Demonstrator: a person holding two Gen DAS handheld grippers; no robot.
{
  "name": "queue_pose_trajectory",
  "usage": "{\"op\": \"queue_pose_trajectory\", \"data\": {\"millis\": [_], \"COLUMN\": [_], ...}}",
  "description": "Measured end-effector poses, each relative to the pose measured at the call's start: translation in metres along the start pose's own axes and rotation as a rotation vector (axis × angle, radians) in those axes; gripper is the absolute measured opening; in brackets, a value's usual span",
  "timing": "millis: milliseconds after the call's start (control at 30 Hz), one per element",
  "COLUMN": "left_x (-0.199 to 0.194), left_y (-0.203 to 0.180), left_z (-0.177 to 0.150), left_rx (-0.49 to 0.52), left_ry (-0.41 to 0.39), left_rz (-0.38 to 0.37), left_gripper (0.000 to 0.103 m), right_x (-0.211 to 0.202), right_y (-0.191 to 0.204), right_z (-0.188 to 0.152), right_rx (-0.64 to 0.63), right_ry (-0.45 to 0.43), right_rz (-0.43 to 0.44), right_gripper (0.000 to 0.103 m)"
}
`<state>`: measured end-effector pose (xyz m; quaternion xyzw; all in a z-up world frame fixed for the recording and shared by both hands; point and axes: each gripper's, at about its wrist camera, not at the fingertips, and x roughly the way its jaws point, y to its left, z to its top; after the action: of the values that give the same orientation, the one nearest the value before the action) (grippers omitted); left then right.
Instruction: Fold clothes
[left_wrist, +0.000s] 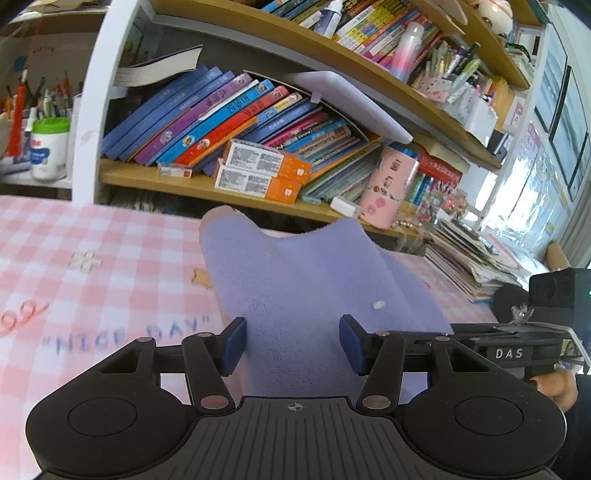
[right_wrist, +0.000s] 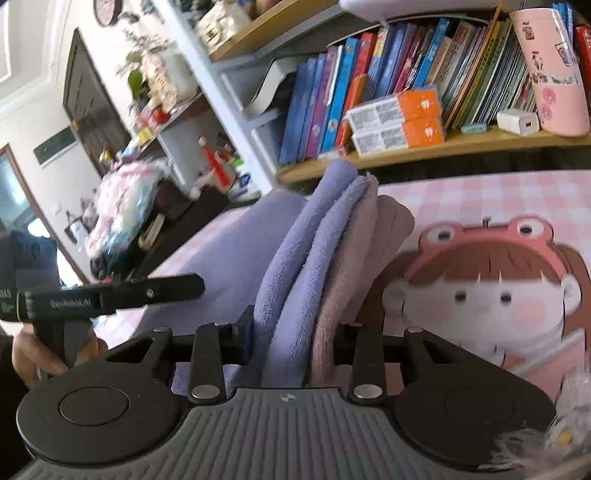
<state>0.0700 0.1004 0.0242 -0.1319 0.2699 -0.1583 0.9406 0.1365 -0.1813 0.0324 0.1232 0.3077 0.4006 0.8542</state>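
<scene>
A soft lavender garment (left_wrist: 295, 280) with a dusty-pink lining lies on the pink checked table mat (left_wrist: 110, 266). My left gripper (left_wrist: 291, 341) is open, its blue pads on either side of the cloth, not pinching it. In the right wrist view the garment (right_wrist: 295, 258) is bunched into thick lavender and pink folds. My right gripper (right_wrist: 291, 339) is shut on that bundle and lifts it off the mat. The left gripper's body (right_wrist: 110, 295) shows at the left of the right wrist view, and the right gripper's body (left_wrist: 517, 347) at the right of the left wrist view.
A bookshelf (left_wrist: 221, 184) with books, orange boxes (left_wrist: 258, 173) and a pink cup (left_wrist: 388, 184) stands right behind the table. A stack of papers (left_wrist: 472, 258) lies at the right. The mat carries a cartoon girl print (right_wrist: 480, 288). A fluffy thing (right_wrist: 554, 435) sits at the lower right.
</scene>
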Motion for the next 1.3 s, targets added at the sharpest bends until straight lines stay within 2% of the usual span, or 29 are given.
{"op": "queue_pose_trajectory", "data": {"millis": [167,400,567,667,800,933,967,1000,1067,1167,1300], "left_x": [0.029,0.07,0.093,0.102,0.109,0.119,0.117,0.109,0.093,0.068,0.03], "left_y": [0.025,0.064,0.08,0.089,0.096,0.096,0.096,0.095,0.093,0.088,0.062], "left_z": [0.03,0.053,0.052,0.046,0.042,0.044,0.045,0.044,0.041,0.037,0.014], "left_rx": [-0.029,-0.101,-0.134,-0.161,-0.187,-0.193,-0.199,-0.209,-0.228,-0.241,-0.11], "left_ry": [-0.036,-0.068,-0.073,-0.082,-0.114,-0.119,-0.122,-0.132,-0.153,-0.184,-0.211], "left_rz": [0.009,0.031,0.033,0.033,0.035,0.068,0.076,0.083,0.099,0.125,0.172], "left_gripper": [0.052,0.048,0.047,0.047,0.049,0.056,0.06,0.065,0.065,0.066,0.067], "right_x": [0.027,0.081,0.107,0.117,0.123,0.129,0.13,0.129,0.12,0.087,0.04], "right_y": [-0.015,-0.037,-0.055,-0.068,-0.087,-0.091,-0.091,-0.09,-0.088,-0.082,-0.062], "right_z": [0.036,0.062,0.067,0.066,0.065,0.066,0.066,0.067,0.065,0.052,0.03], "right_rx": [0.024,0.032,0.044,0.098,0.203,0.246,0.253,0.255,0.254,0.222,0.126], "right_ry": [-0.042,-0.057,-0.06,-0.04,-0.044,-0.063,-0.071,-0.082,-0.087,-0.116,-0.137], "right_rz": [-0.018,-0.05,-0.083,-0.109,-0.086,-0.115,-0.131,-0.151,-0.176,-0.181,-0.209], "right_gripper": [0.033,0.033,0.032,0.033,0.035,0.046,0.054,0.057,0.069,0.069,0.069]}}
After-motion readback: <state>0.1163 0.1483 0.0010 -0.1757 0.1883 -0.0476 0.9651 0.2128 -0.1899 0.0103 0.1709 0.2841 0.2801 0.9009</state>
